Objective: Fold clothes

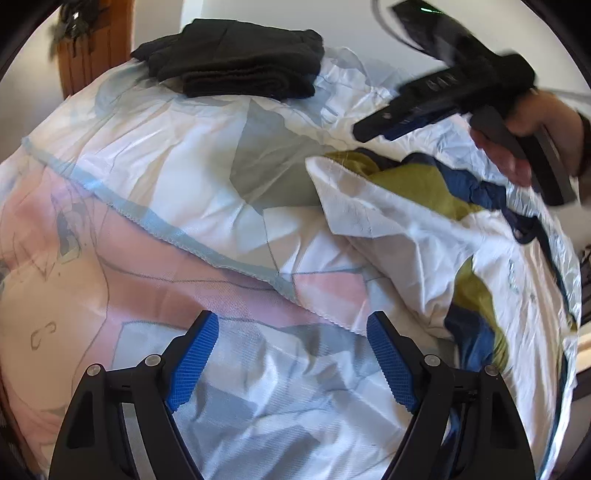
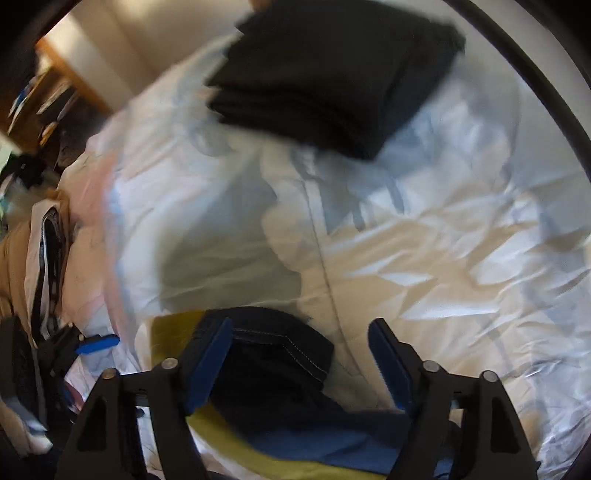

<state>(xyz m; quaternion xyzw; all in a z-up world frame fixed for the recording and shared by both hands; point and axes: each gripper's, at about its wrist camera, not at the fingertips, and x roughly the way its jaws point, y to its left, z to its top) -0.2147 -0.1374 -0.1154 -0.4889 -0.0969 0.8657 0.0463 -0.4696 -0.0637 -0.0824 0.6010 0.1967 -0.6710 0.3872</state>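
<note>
Bed with a crumpled printed duvet [image 1: 184,155] as the work surface.

- Left gripper [image 1: 291,354]: jaws apart, empty, over the near edge.
- Right gripper [image 2: 299,362]: jaws apart, poised above the unfolded white, olive and navy garment [image 1: 417,221] at the duvet's right edge, probably to grasp it.
- Folded black clothes [image 1: 236,59]: stacked at the far edge, clear of the folding area.

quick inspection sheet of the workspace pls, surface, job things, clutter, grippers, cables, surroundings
surface: bed with a wrinkled printed cover in white, pink and pale blue.
job's things: folded black clothes stacked at the far edge; an unfolded white garment with olive and navy patches lies crumpled on the cover.
clutter: loose fabrics and bags heaped beside the bed, blurred.
grippers: left gripper open over the cover, holding nothing; right gripper open above the garment's navy collar, pads not pressing on it.
cables: a dark cable arcs past the right gripper.
surroundings: white wall, wooden furniture.
</note>
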